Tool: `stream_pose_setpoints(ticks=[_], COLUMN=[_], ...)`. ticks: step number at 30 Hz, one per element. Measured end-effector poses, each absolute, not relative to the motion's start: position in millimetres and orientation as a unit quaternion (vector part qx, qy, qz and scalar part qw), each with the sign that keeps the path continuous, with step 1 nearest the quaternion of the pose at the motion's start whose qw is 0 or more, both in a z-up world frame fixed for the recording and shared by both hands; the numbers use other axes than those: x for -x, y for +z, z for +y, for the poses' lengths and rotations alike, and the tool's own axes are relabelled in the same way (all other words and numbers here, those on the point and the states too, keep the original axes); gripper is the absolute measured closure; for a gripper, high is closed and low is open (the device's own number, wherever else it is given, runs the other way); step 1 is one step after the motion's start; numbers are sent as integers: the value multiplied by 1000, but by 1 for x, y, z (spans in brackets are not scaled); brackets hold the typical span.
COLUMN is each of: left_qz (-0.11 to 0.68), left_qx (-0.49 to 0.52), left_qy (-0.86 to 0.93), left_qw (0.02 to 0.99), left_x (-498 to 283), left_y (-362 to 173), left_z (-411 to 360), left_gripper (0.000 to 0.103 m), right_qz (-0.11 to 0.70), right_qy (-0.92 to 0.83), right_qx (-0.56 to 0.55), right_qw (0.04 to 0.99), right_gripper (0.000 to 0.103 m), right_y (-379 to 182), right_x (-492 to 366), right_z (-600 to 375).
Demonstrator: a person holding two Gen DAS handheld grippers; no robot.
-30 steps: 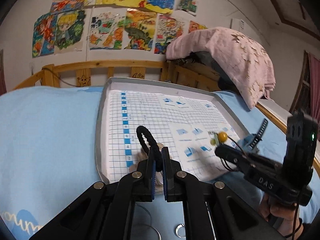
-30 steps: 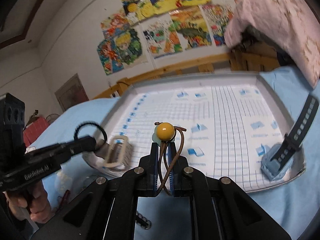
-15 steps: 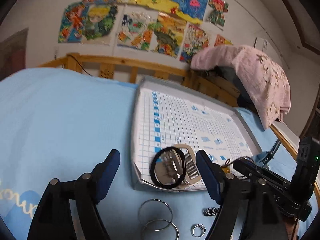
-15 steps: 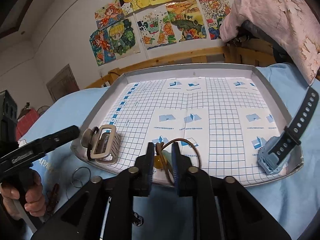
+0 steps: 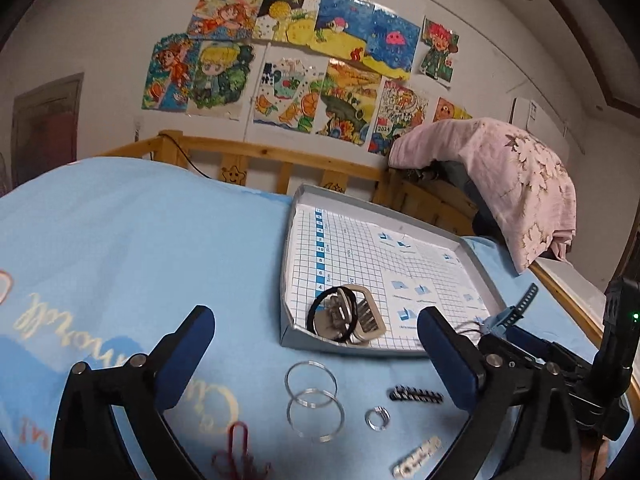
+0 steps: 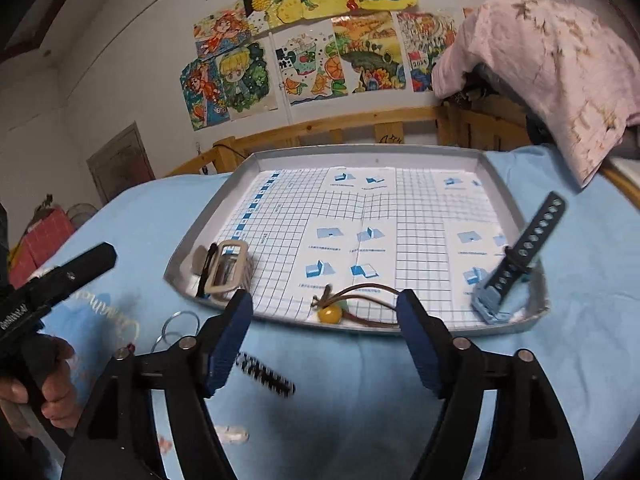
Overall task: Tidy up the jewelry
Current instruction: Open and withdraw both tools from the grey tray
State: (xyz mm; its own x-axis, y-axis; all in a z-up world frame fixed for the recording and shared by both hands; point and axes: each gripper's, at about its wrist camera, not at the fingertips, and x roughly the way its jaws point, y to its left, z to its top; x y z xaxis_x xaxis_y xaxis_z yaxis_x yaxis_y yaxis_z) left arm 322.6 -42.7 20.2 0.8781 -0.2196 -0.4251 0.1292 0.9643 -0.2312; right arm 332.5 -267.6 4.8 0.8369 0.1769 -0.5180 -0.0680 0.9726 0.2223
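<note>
**Jaws opening, nothing gripped**

Jaws of the left gripper (image 5: 312, 330) stand wide and are opening, with nothing pressed between them. Right gripper (image 6: 325, 312) jaws are likewise opening and empty of grip; the cord necklace (image 6: 352, 300) with its yellow bead (image 6: 330, 313) lies on the tray (image 6: 508, 184) just beyond them, at the near rim. A black hair tie (image 5: 334, 312) rests on a buckle (image 5: 366, 314) in the tray's near left corner. A watch strap (image 6: 520, 256) leans at the near right corner. On the bed (image 5: 140, 240) before the tray lie two rings (image 5: 314, 400), a small ring (image 5: 377, 417), a striped clip (image 5: 416, 395) and a red piece (image 5: 236, 444).
</note>
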Motion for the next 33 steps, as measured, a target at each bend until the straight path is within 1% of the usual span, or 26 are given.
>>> stream_pose_setpoints(ticks=[4,9,12,18,25,33], left_qz=[210,184,170,141,128,132], left_qx=[93,82,77,55,47,32], left_qy=[-82,-68,-62,-60,-67,-78], left_qw=[970,977,981,987,988,988], left_x=[-292,-245,-215,-162,-102,-53], left_y=[24,30,35,44,45,25], left_z=[-40,-36,-31,-23,-18,-18], left_gripper=[0,0,0,0,0,0], right_qz=[232,166,126,79,62,80], right_qy=[67,68,58,47,43,28], right_qx=[-88,-102,-93,-74,-66,-50], right_qw=[966,978,986,993,995,995], right_gripper=[13,2,2,2,2,2], right_y=[21,42,54,67,68,53], right_x=[-298,-248,-212,-147,-91,-42], right_z=[-267,-268,-264,-255,-244,-233])
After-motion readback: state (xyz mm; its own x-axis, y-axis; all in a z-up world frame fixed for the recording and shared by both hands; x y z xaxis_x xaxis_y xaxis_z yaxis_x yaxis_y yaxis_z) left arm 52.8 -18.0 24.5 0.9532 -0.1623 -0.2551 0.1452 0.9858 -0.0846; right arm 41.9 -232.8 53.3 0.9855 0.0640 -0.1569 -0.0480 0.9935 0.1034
